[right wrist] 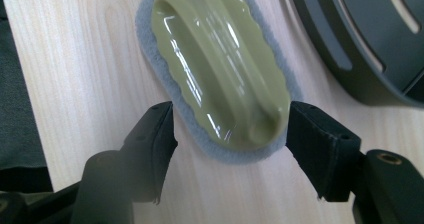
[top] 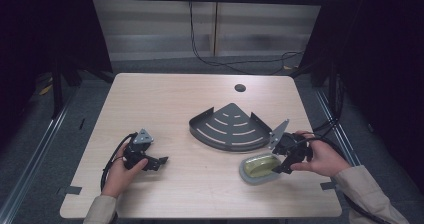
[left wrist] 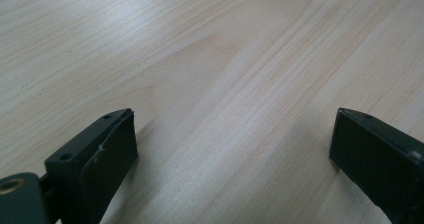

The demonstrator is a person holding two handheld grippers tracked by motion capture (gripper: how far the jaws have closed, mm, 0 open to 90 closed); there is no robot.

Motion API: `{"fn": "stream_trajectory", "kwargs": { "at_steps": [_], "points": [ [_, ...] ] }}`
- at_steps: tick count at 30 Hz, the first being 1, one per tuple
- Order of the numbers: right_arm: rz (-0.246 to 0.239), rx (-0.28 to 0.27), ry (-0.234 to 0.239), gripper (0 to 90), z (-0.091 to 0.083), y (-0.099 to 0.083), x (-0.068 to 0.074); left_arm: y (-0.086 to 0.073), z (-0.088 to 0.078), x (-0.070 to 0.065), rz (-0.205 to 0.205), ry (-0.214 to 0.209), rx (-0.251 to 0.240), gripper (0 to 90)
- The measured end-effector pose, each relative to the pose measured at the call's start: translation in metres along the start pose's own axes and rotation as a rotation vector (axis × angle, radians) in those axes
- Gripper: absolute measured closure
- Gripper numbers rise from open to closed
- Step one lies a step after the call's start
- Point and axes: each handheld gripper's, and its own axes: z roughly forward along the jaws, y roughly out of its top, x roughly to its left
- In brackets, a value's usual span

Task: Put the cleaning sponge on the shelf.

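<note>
Pale wood table [top: 165, 99]: right gripper [right wrist: 230, 129] jaws apart, straddling scrubber [right wrist: 220, 69] handle (not yet pinched); center, then squeeze. Left gripper [left wrist: 235, 149] open, empty.

Left tongs [top: 161, 161]: held low at the near-left, jaws pointing right across the table [top: 165, 99], spread wide, nothing between them. Left hand [top: 122, 171] wraps the body from the near side, forearm coming in from the near edge, cable looping off to the left. In the left gripper view both jaws sit close above the table.

Right tongs [top: 278, 169]: near-right, jaws angled down and to the left, partly apart. Right hand [top: 320, 158] grips the body from the right, sleeve entering from the near-right corner. In the right gripper view the pads [right wrist: 152, 144] show a small gap on each side, no contact visible.
</note>
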Motion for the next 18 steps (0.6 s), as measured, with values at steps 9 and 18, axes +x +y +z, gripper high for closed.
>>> {"fn": "stream_trajectory", "kwargs": {
  "at_steps": [9, 18],
  "points": [
    [-0.079, 0.072, 0.010, 40.5, 0.003, 0.027, -0.002, 0.000, 0.000, -0.001, -0.003, -0.007, 0.000, 3.5],
    [-0.100, 0.108, 0.033, 46.6, 0.013, 0.036, -0.006, 0.000, 0.000, -0.001, 0.000, -0.005, 0.001, 3.1]
  ]
}}
